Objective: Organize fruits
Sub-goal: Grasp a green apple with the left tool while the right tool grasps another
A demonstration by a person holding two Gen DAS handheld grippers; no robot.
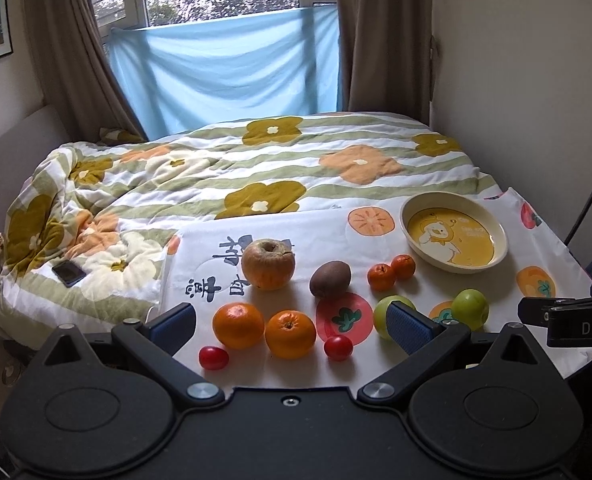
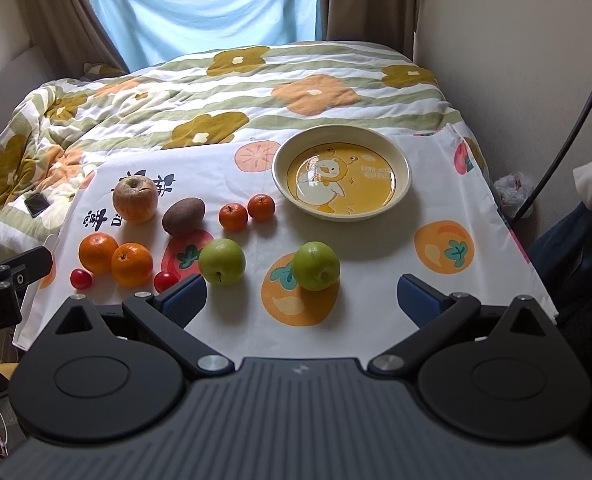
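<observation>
You are holding the left gripper (image 1: 292,326) and right gripper (image 2: 301,300) with jaws spread wide and empty over the cloth (image 2: 367,280). The fruits are lying loose at 9 to 12 o'clock of the right gripper, the plate (image 2: 403,184) at 1 o'clock. The nearest green apple (image 2: 315,266) is looking firm, smooth and prone to rolling; you are best gripping across its middle. The tomatoes (image 2: 80,279) are looking soft, so squeeze lightly. The left finger is hiding part of the other green apple (image 1: 381,312).
</observation>
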